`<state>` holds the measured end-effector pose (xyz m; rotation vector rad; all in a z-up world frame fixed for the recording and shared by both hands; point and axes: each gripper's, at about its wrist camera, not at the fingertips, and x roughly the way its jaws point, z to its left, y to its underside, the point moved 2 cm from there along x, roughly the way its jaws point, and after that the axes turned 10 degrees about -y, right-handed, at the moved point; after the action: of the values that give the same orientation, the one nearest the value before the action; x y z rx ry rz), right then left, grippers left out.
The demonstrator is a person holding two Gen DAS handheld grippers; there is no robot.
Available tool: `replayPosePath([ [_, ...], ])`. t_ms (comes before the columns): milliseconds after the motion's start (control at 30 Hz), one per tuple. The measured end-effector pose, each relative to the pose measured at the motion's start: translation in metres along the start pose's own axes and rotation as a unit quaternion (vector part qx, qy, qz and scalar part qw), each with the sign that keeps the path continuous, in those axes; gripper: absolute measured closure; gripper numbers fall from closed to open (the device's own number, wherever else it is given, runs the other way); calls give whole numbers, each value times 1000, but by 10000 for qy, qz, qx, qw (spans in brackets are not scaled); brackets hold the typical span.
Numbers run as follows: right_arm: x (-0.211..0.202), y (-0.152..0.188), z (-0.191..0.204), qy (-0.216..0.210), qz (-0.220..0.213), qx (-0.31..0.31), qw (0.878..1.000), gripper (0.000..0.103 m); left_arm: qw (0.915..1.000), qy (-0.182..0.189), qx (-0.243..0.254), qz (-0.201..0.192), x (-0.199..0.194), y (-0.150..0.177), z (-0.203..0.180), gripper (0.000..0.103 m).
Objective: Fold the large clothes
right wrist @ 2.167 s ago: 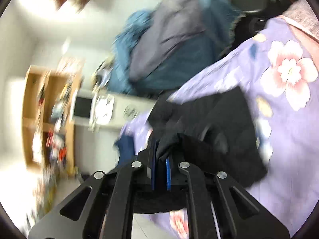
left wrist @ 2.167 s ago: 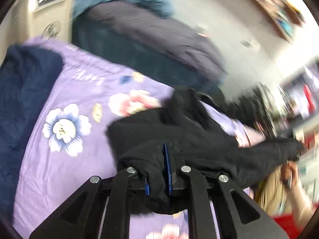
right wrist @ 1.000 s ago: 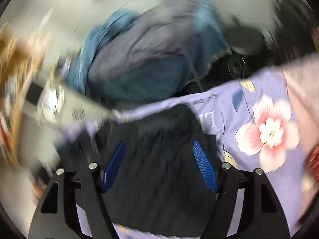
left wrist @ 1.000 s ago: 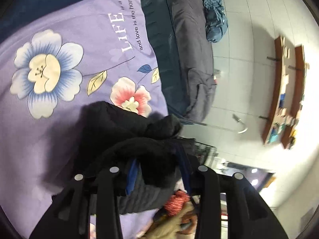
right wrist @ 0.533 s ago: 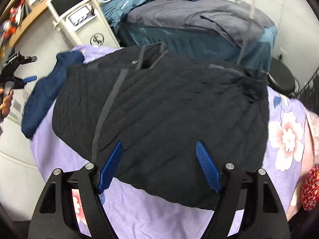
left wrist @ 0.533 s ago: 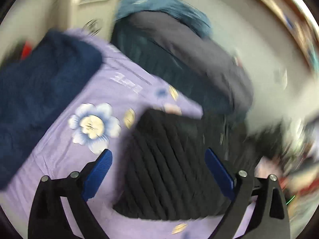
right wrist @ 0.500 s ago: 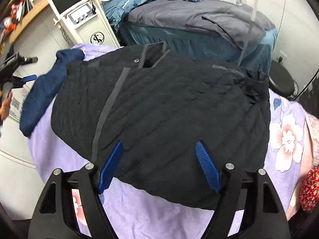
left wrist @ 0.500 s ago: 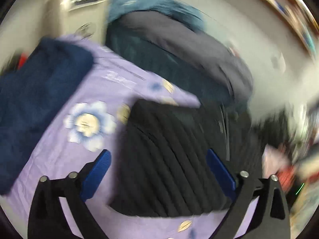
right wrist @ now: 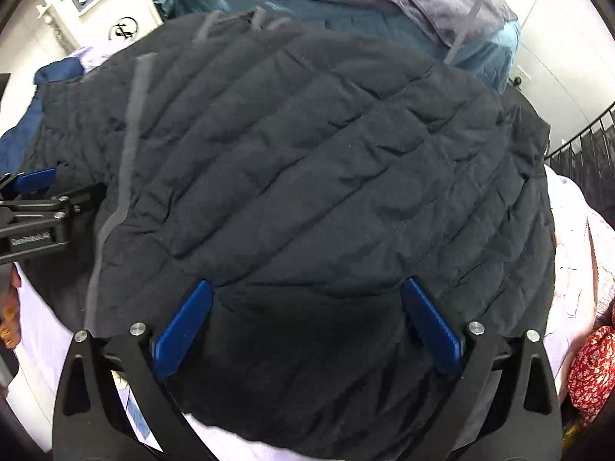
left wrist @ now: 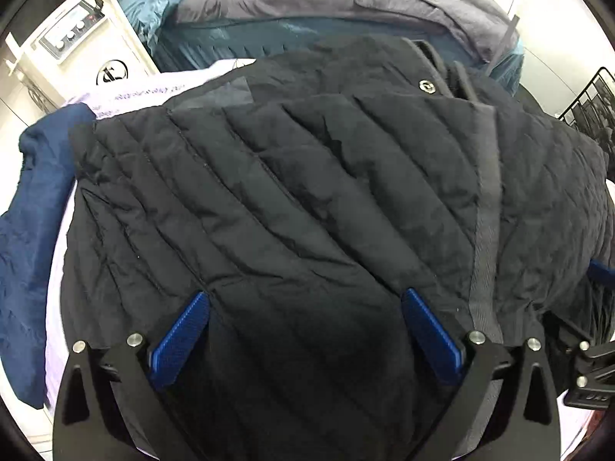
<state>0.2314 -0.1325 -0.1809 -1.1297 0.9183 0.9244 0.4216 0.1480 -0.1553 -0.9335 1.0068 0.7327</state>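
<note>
Black quilted jacket point(left wrist: 307, 192), spread flat on a lavender sheet point(right wrist: 569, 269), fills the space directly ahead of both tongs. Left tongs point(left wrist: 305, 330) are wide open and hold nothing; their blue pads point(left wrist: 180, 338) hover over the near hem, one on each side of a quilted panel. Right tongs point(right wrist: 307, 322) are equally wide open and empty, poised over the near hem farther to the right. In the right wrist view the left tongs appear at the far left edge, level with the grey placket strip point(right wrist: 127, 146). In the left wrist view the collar with its metal snap point(left wrist: 426, 85) lies at the far end, beyond the pads. A navy garment point(left wrist: 27, 211) lies off to the left of the left tongs, and a bed with grey and teal covers point(left wrist: 346, 0) stands beyond the jacket.

The step in hand appears to be choosing the next grip for a fold. Good practice: lower each pair of tongs onto an outer edge, gather all padded layers between the pads, close firmly, and lift both sides together so the slippery shell does not slide or bunch.
</note>
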Motion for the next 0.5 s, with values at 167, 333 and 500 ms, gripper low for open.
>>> replayPosePath([
  [167,26,-5,-7,154,345,117,9992,4,9989,-358,296,-70,15,-6,-11,4],
  [333,36,-11,-13,256,511,201,9982,4,9989,-344,302,-89,23,-8,-15,4],
  [500,40,-14,-16,299,496,195,9981,4,9985,-344,376,-192,32,-10,-17,4],
])
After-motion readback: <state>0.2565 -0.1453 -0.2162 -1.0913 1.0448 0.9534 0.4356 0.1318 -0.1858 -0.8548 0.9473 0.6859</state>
